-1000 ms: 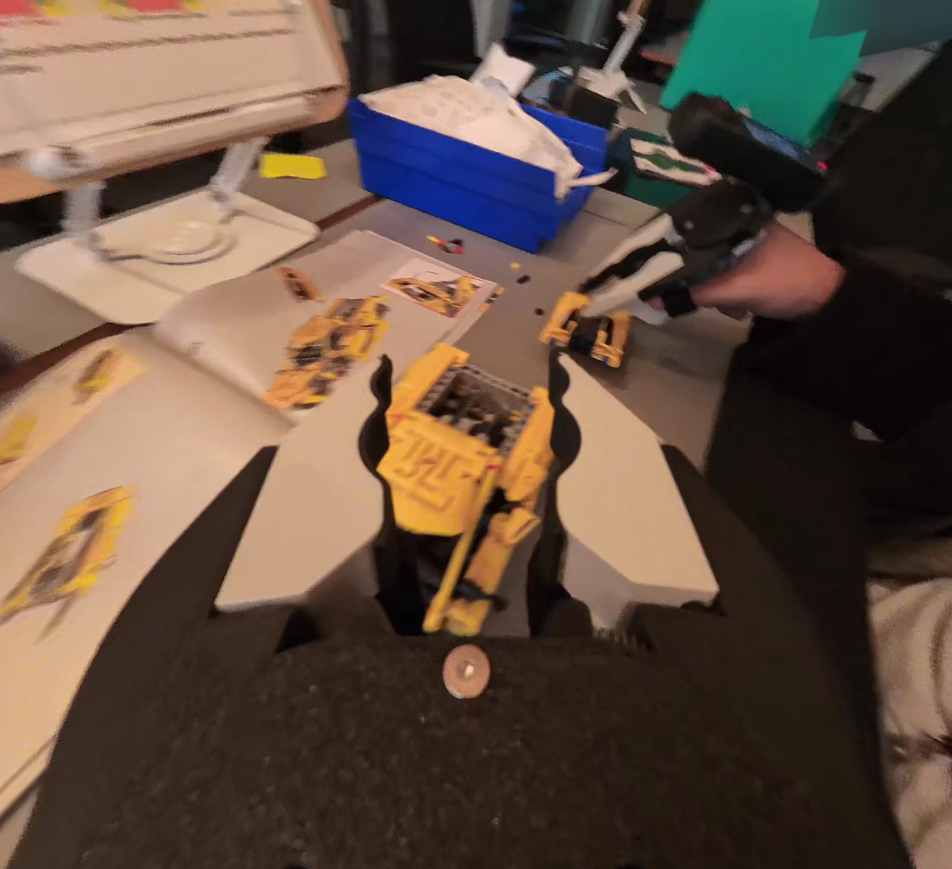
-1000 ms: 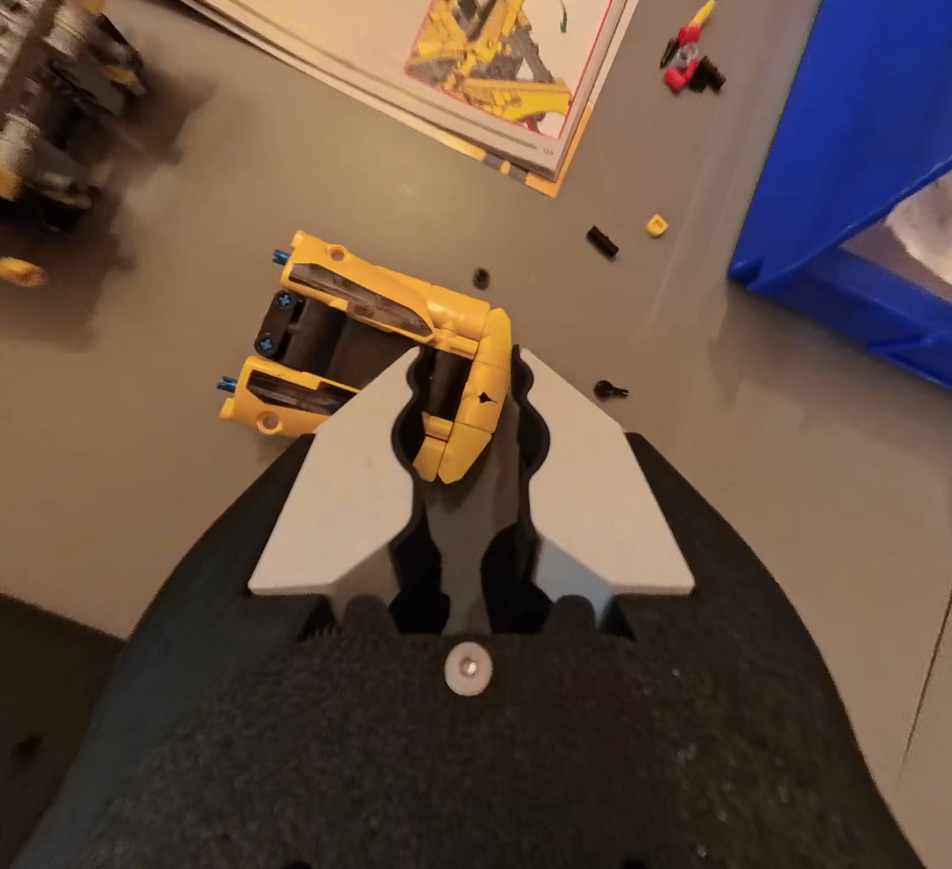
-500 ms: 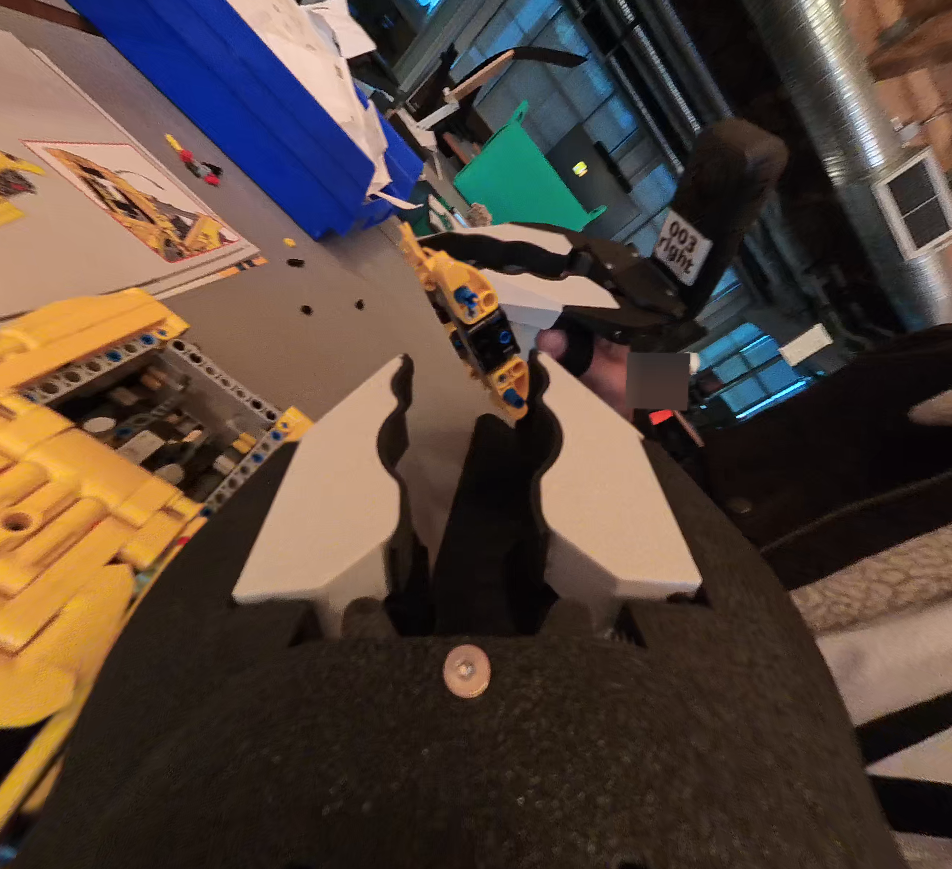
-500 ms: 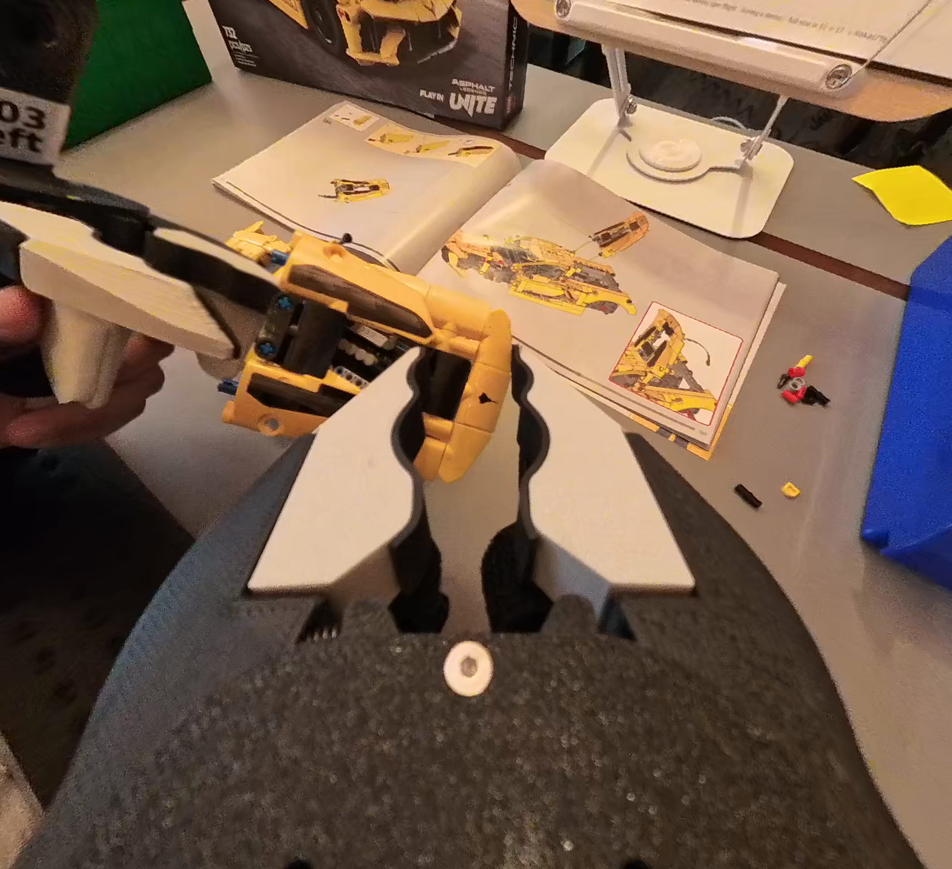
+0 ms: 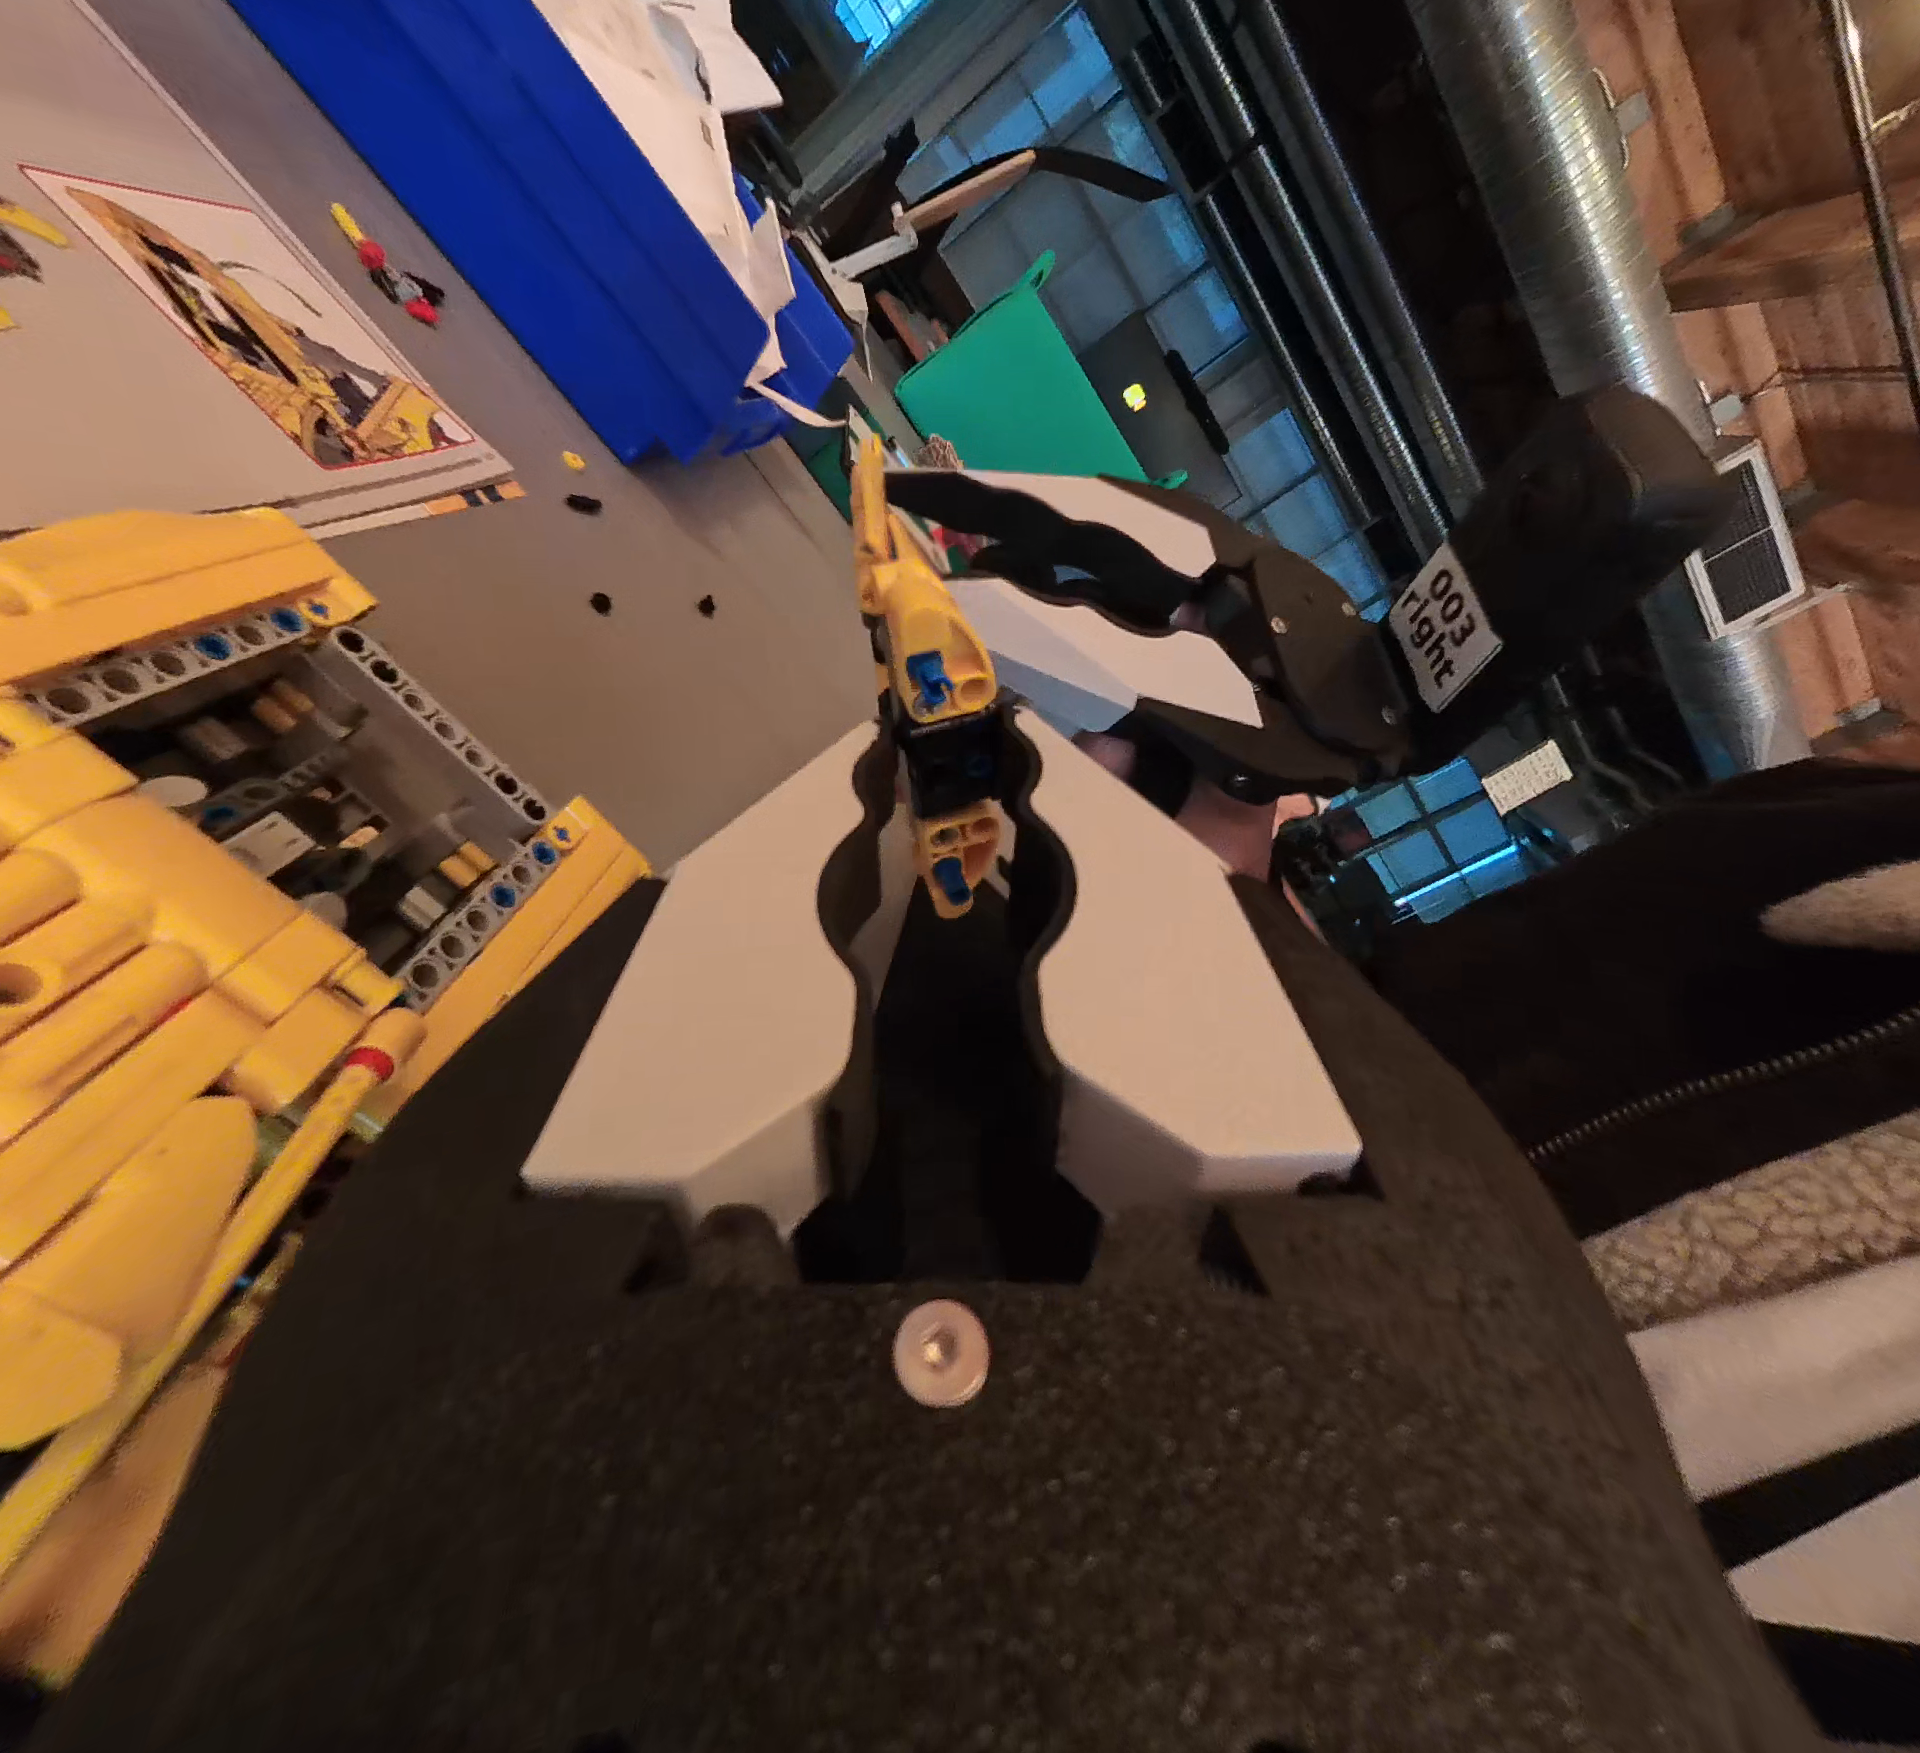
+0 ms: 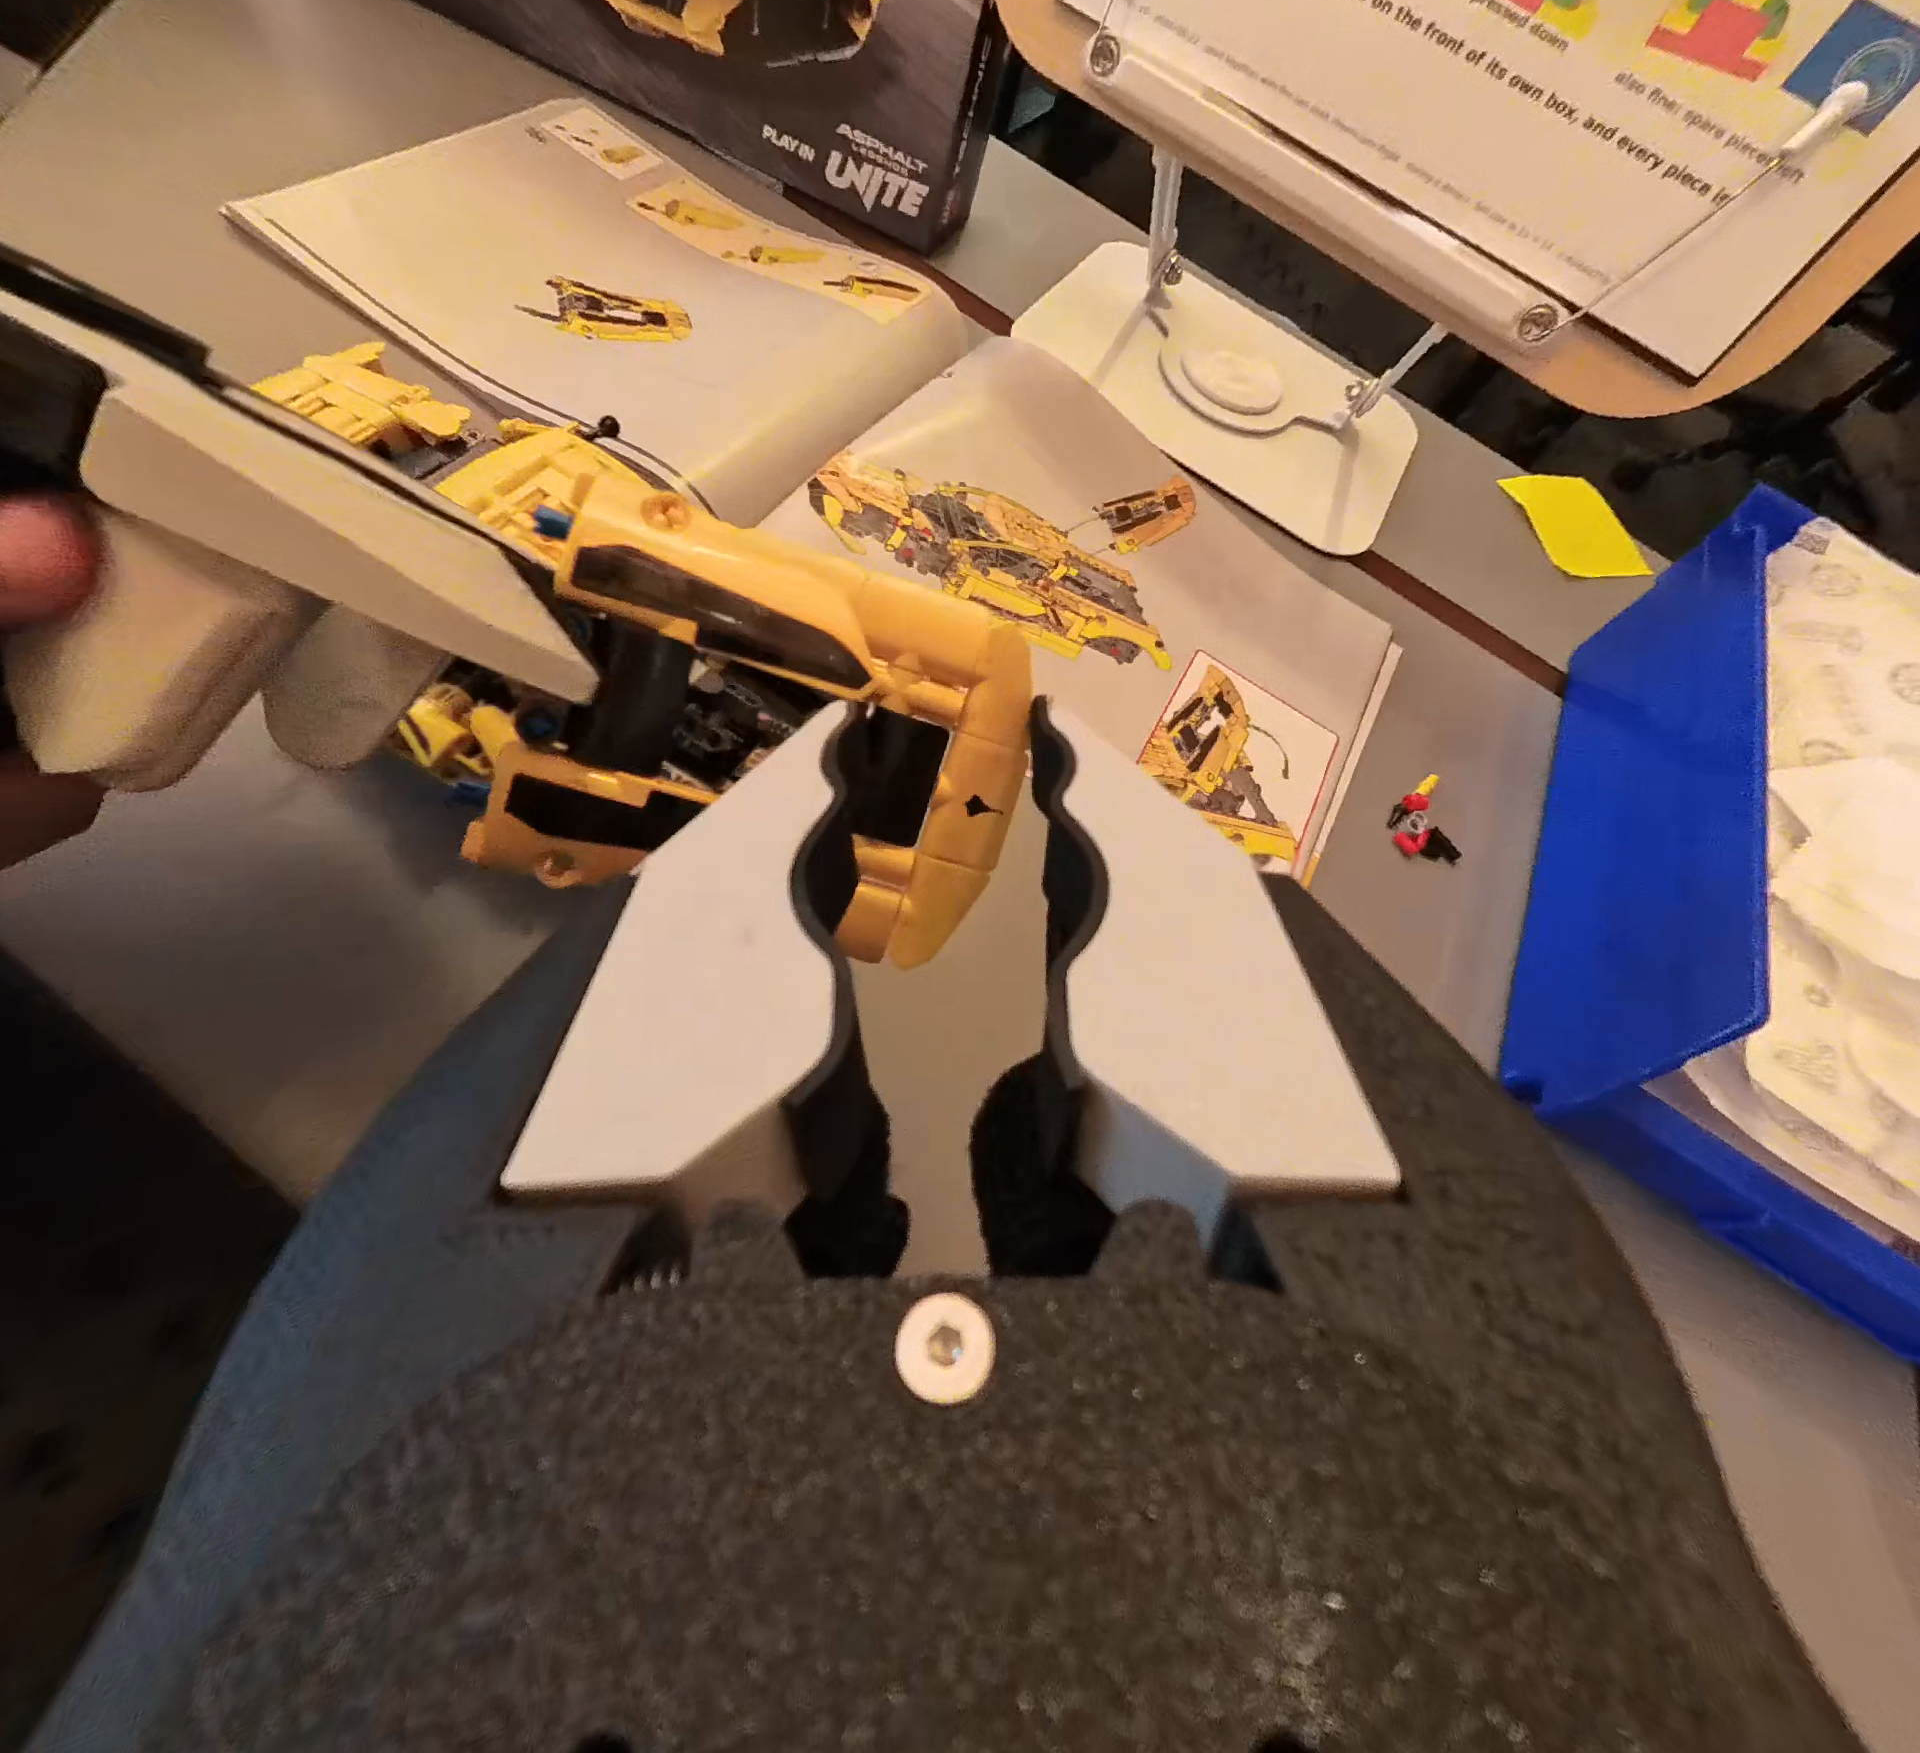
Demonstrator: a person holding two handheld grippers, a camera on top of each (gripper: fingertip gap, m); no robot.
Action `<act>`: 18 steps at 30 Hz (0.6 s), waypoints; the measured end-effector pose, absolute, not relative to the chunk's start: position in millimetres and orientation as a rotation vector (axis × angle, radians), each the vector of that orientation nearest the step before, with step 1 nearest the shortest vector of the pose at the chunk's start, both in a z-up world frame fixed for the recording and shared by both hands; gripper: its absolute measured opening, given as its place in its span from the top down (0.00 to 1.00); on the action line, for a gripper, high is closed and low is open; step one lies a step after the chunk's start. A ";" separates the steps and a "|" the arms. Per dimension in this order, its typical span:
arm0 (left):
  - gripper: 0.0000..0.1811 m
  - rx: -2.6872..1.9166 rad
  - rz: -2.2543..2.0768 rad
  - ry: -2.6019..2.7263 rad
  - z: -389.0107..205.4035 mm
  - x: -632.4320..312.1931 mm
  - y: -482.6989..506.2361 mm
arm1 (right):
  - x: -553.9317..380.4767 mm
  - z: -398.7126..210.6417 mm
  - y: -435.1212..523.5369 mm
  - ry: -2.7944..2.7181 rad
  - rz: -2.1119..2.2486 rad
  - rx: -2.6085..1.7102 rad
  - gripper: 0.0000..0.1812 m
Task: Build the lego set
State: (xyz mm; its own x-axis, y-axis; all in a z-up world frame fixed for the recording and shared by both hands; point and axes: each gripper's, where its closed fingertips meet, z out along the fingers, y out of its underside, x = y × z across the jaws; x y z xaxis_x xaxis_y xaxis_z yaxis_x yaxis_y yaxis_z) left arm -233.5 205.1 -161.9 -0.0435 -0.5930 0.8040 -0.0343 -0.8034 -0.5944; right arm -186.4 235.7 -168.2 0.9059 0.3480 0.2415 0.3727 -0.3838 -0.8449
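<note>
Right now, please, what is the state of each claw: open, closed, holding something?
Left claw: closed on the far end of the yellow sub-assembly.
Right claw: closed on the curved end of the same yellow sub-assembly, lifted off the table.

Left claw (image 5: 945,830) — pale grey fingers, wavy black pads, black foam body, silver screw.

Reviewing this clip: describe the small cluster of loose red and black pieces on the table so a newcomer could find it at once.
Start at the blue bin on the right of the grey table. Between its near wall and the corner of the open instruction booklet lies the cluster of loose pieces. Unlike the scattered single black pins, it is a tight clump of red and black bits with a yellow tip.
</note>
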 end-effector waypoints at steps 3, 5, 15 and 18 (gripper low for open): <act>0.90 -1.839 -1.861 0.708 -161.7 -237.2 206.3 | -189.6 -168.7 234.8 -0.478 0.096 -2.002 0.83; 0.90 -1.794 -1.863 0.726 -155.9 -242.5 208.7 | -191.0 -160.8 233.5 -0.408 0.252 -1.965 0.78; 0.91 -1.557 -2.084 0.895 -131.4 -269.8 192.1 | -217.5 -121.8 204.3 -0.208 1.462 -1.728 0.71; 0.91 -1.571 -2.106 0.907 -133.9 -272.0 190.8 | -225.6 -117.9 199.4 -0.218 1.574 -1.694 0.72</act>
State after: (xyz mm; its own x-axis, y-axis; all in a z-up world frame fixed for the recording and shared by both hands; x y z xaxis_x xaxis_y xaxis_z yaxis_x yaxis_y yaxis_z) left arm -272.0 190.8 -133.9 -0.3166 -0.6252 0.7134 -0.0885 -0.7293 -0.6784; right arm -225.6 199.4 -117.9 0.2122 0.6103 -0.7632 -0.3801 -0.6680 -0.6398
